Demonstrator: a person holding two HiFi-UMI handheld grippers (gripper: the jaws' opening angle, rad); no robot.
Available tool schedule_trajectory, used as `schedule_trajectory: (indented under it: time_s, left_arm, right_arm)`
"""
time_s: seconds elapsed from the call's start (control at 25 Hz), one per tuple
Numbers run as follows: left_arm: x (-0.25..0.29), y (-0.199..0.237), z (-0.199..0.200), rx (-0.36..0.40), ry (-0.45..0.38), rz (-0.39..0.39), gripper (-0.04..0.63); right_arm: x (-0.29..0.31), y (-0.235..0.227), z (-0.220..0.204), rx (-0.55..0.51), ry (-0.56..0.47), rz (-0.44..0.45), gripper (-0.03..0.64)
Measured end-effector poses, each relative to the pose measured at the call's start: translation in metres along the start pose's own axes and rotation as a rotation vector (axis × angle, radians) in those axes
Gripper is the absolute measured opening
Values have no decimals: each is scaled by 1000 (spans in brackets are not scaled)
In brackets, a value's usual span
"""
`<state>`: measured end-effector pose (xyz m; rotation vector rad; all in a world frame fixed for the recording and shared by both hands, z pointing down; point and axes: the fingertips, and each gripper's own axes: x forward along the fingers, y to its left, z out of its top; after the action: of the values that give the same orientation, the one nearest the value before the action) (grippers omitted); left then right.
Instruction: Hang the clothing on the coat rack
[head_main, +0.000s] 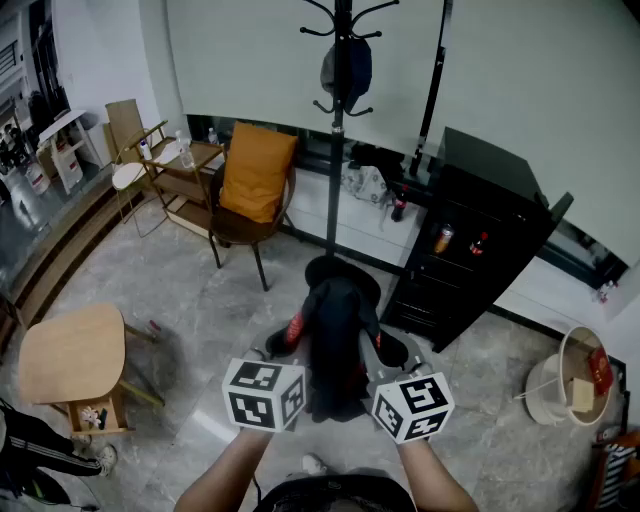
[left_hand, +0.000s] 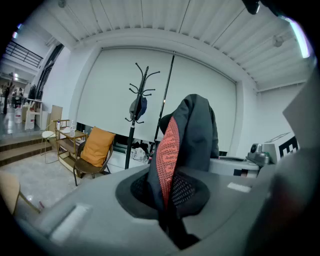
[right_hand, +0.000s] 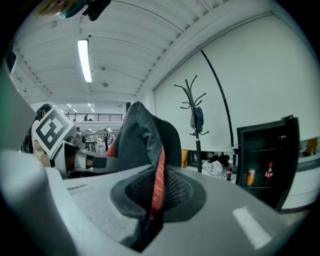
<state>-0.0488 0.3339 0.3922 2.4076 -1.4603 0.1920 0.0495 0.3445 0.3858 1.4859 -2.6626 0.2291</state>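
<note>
A dark garment with red-patterned trim (head_main: 334, 340) is held up between both grippers, low in the head view. My left gripper (head_main: 292, 345) is shut on its left side, where the red strip (left_hand: 169, 150) runs down into the jaws. My right gripper (head_main: 378, 352) is shut on its right side, where the cloth (right_hand: 145, 145) rises out of the jaws. The black coat rack (head_main: 338, 120) stands ahead against the white wall, with a dark cap (head_main: 347, 68) hanging on one hook. The rack (left_hand: 136, 112) also shows in the left gripper view, and the same rack (right_hand: 195, 120) in the right.
A chair with an orange cushion (head_main: 255, 172) stands left of the rack. A black cabinet (head_main: 480, 235) with bottles stands right of it. A small wooden table (head_main: 72, 355) is at the near left, a white bucket (head_main: 565, 385) at the right. Clutter lies at the rack's foot (head_main: 368, 180).
</note>
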Motion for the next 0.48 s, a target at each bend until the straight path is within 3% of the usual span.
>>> schedule_trajectory:
  time_s: [0.48]
  left_arm:
    - [6,15,4,1,-4,-23,23]
  right_arm:
    - [15,3,4,1,-7,-16,31]
